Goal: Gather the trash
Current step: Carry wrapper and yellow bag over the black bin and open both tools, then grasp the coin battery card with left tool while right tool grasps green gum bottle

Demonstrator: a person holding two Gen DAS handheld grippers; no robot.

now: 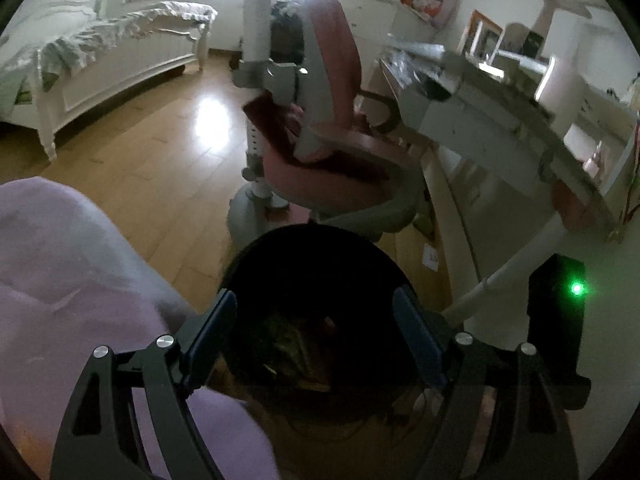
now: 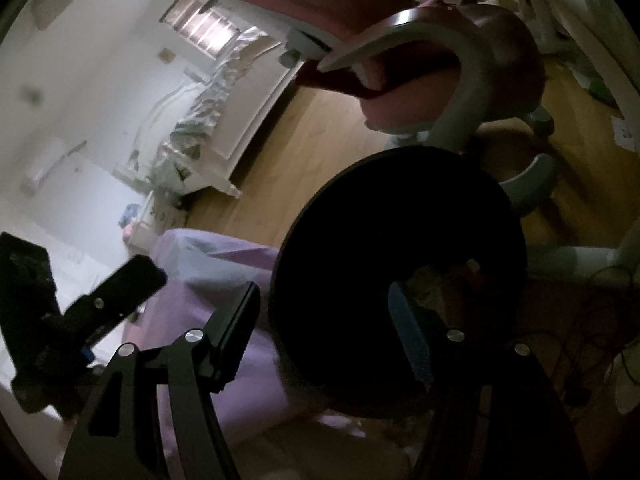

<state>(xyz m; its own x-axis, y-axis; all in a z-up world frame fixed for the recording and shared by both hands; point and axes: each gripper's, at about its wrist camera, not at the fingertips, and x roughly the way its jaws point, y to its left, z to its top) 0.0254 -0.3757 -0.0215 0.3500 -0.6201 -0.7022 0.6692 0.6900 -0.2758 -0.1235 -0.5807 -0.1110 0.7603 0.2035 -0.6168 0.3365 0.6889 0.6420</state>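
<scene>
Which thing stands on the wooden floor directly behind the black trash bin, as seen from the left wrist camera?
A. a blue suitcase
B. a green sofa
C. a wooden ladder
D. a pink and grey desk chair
D: in the left wrist view the pink and grey desk chair stands on the wooden floor just beyond the round rim of the black trash bin, beside the white desk.

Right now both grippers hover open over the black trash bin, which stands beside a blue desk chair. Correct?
Not quite: the desk chair is pink, as the left wrist view shows. The left gripper and right gripper are open over the black trash bin.
</scene>
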